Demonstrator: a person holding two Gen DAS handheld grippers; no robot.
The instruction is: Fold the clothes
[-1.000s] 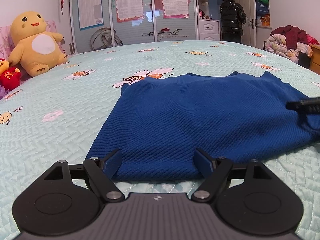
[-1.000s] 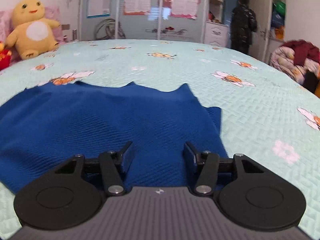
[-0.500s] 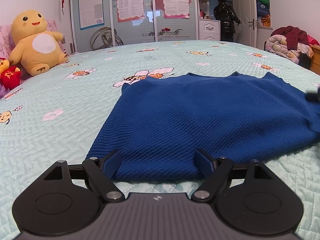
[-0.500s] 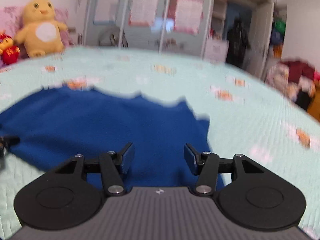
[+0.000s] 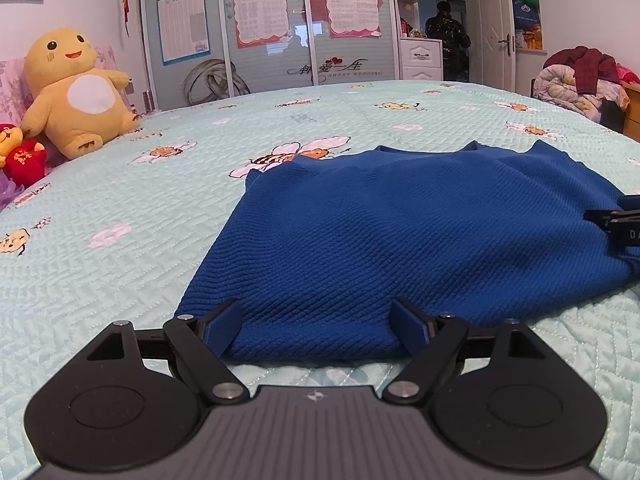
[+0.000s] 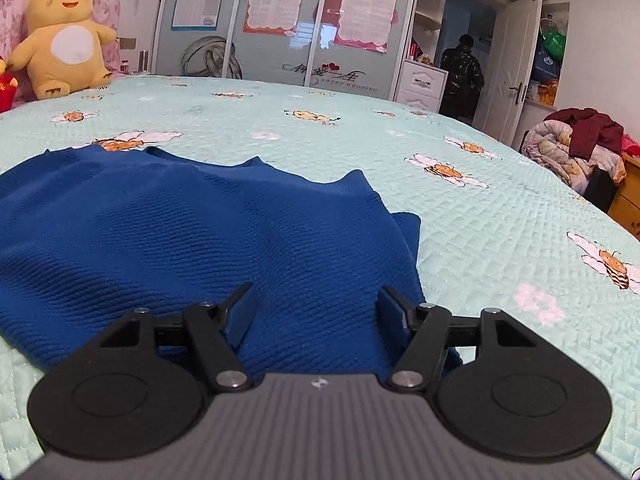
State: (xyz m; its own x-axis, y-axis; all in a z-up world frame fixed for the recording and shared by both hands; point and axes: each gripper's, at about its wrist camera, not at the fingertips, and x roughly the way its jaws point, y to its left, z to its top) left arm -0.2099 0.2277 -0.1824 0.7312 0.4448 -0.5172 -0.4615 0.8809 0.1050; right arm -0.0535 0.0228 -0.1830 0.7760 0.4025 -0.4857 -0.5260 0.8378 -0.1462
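Observation:
A blue knitted garment (image 5: 400, 232) lies partly folded and flat on the pale green bedspread (image 5: 120, 248). My left gripper (image 5: 318, 316) stands open at the garment's near edge, its fingers spread over the hem without pinching it. In the right wrist view the same blue garment (image 6: 192, 232) fills the left and middle. My right gripper (image 6: 314, 306) hovers over its near right part with jaws opening, cloth below them but no pad pressing. The right gripper's tip (image 5: 616, 220) shows at the right edge of the left wrist view.
A yellow plush toy (image 5: 76, 88) and a red one (image 5: 22, 156) sit at the bed's far left. A heap of bedding and clothes (image 6: 576, 148) lies at the right beside a wooden cabinet (image 6: 628, 196). A person (image 6: 460, 76) stands in the far doorway by the mirrored wardrobe (image 5: 260, 32).
My right gripper's jaws have spread wider, and it swung away and back over the garment's right part. The left gripper stayed put. The person in the doorway moved further in.

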